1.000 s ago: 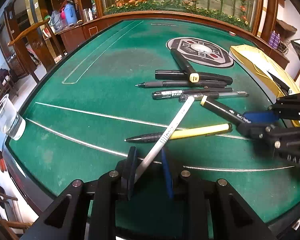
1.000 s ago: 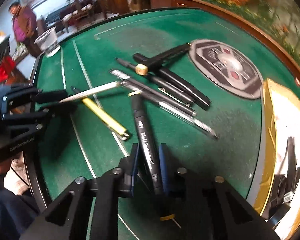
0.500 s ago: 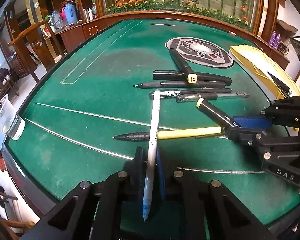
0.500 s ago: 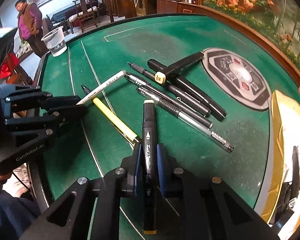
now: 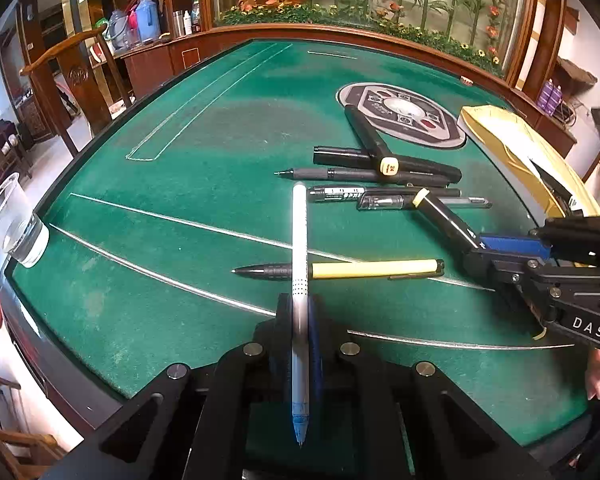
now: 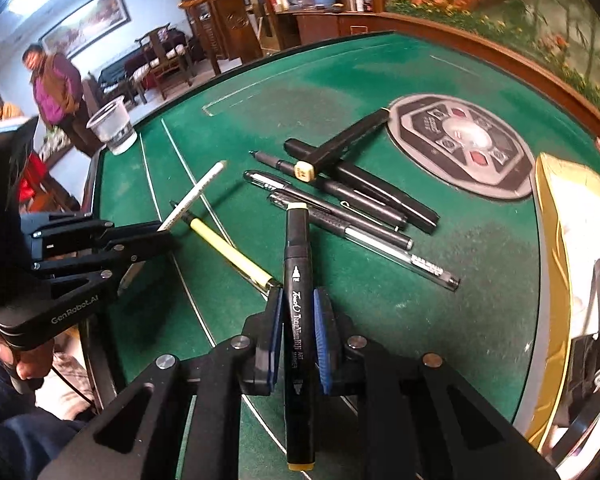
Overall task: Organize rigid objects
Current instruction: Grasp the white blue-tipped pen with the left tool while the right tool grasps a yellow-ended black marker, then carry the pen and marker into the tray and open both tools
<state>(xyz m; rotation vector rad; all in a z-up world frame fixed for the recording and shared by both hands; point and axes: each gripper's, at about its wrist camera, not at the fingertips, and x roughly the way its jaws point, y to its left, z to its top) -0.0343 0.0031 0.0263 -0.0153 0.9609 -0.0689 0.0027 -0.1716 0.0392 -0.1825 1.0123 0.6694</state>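
Grippers (image 5: 300, 320) (image 6: 298, 320) each clamped on pens (image 5: 299, 248) (image 6: 297, 280)

The gold-lined box (image 6: 556, 240) runs off the right edge; black items inside it (image 6: 598, 320) are too blurred to identify.

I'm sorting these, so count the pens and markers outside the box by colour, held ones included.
White slim plastic pen: 1
Yellow-barrelled plastic pen: 1
Black chunky markers: 2
Black or dark grey pens: 3
Clear-barrelled pen: 1
Total: 8

Wooden chair (image 5: 66, 68), framed wall painting (image 6: 86, 14)
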